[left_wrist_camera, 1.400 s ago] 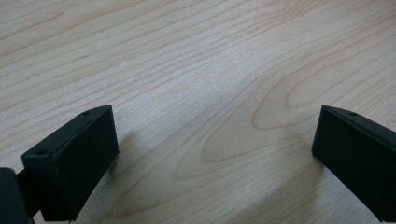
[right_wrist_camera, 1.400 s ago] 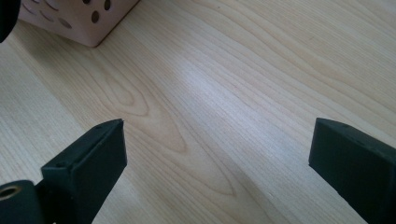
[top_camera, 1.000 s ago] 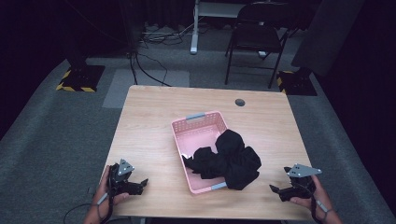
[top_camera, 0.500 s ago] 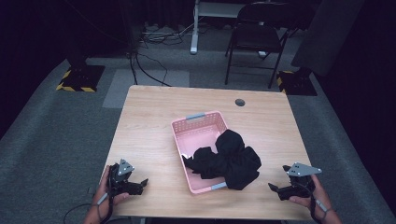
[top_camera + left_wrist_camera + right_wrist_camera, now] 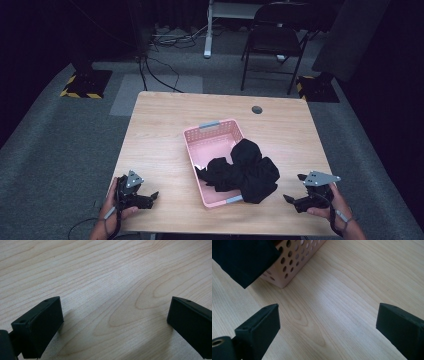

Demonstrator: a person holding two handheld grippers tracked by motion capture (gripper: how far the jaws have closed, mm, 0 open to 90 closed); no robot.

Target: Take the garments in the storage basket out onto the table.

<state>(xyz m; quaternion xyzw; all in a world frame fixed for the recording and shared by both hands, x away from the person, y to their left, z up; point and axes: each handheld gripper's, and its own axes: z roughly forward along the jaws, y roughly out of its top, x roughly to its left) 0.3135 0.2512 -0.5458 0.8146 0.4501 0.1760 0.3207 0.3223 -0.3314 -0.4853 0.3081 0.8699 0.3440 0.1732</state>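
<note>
Pink perforated plastic basket sits mid light wooden table. Black crumpled cloth half in basket, spilling over its right rim. Left gripper near-left table edge, right gripper near-right, cloth btwn them.

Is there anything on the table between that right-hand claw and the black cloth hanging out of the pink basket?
Nothing visible. Bare wooden table lies between the open right gripper and the black cloth, which spills over the pink basket rim on that side.

No legible text, label, brand, number or sign on any surface; black-and-yellow hazard striping only, on a floor base.
</note>
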